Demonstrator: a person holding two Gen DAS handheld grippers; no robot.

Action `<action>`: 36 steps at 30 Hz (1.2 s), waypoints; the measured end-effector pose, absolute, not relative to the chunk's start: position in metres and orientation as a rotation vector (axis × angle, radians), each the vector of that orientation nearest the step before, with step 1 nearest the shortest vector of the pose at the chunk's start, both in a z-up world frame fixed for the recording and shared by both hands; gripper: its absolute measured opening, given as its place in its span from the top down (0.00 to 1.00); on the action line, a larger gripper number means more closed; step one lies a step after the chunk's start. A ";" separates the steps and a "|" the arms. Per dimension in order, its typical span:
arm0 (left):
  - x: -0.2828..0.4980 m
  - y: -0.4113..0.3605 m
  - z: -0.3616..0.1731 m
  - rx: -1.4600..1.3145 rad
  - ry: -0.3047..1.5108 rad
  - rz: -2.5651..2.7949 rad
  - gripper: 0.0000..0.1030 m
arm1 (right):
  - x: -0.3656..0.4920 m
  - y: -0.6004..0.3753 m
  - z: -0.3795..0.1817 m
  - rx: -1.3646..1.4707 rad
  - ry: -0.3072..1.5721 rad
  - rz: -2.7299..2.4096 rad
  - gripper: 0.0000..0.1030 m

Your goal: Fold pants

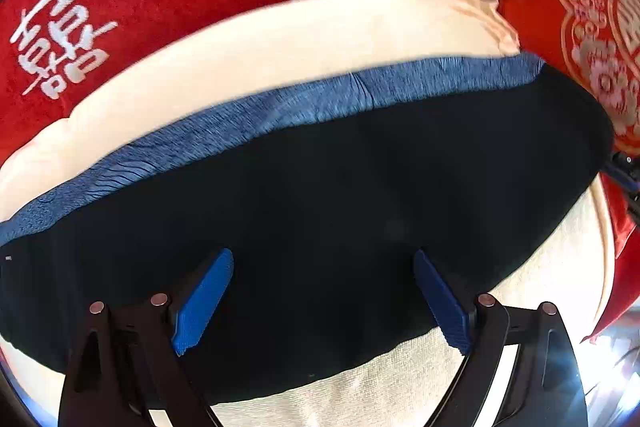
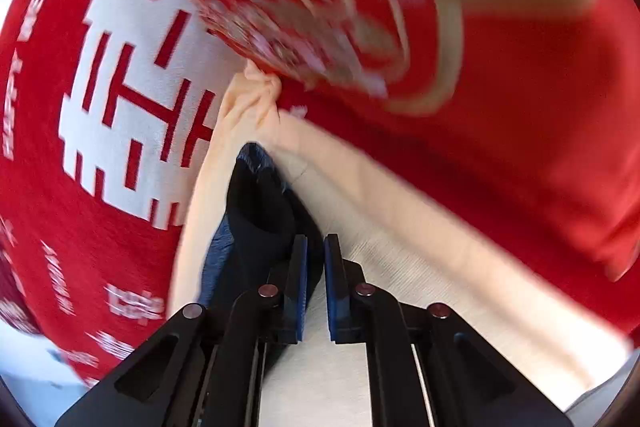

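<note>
Pants lay mid-frame under the wide, empty left claw, while the right claw, closed on their edge, should pull evenly.

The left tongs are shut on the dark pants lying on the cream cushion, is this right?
Not quite. The left wrist view shows the left tongs wide open above the dark pants, gripping nothing. The pants do lie on the cream cushion.
</note>
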State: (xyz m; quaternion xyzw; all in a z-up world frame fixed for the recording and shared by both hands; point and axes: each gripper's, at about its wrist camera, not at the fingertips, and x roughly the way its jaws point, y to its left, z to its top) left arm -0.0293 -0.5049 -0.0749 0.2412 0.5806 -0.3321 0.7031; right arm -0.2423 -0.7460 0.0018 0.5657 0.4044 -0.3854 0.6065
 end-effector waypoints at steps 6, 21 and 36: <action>-0.030 -0.503 -0.077 0.526 1.280 -0.738 0.10 | -0.246 -0.741 0.010 1.307 1.000 -0.854 0.78; -0.029 -0.501 -0.077 0.526 1.278 -0.737 0.08 | -0.216 -0.722 0.029 1.190 1.058 -0.876 0.74; -0.026 -0.500 -0.078 0.515 1.283 -0.741 0.02 | -0.163 -0.670 -0.004 1.081 1.242 -0.658 0.46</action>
